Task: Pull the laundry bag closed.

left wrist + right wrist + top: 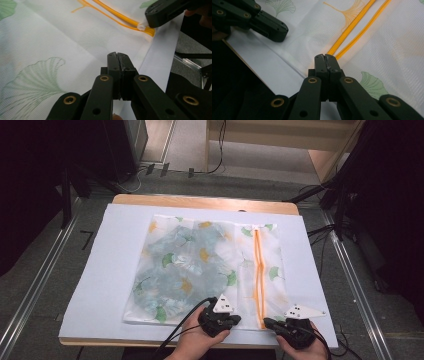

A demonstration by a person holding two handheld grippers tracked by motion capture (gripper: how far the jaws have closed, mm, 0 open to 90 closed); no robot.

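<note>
- Two hands enter at 6 o'clock in the high view, each holding a tool at the near edge of the counter (205, 203).
- Left tool (223, 322) sits at the near hem of a mesh laundry bag (200, 265); in the left gripper view its jaws are pressed together, tips (117, 55) just above the fabric near the hem. Whether any mesh is pinched between them, cannot tell.
- Right tool (270, 323) rests near the bottom end of the orange zipper (258, 275); in the right gripper view its jaws are closed flat against each other, tips (325, 58) at the zipper's near end. Cannot tell whether fabric is caught.
- Grey three-cornered plates top both tools; a black cable (182, 322) trails from the left one toward 7 o'clock.
- Bag lies flat on a white sheet (105, 270) covering the counter, roughly centred, printed with green and yellow ginkgo leaves.
- Zipper runs from 12 toward 6 o'clock, on the bag's right-hand third.
- Bluish contents show through the mesh on the bag's left two thirds; what they are, cannot tell.
- Left gripper view: the other tool (162, 11) touches the zipper end (146, 28) at 1 o'clock.
</note>
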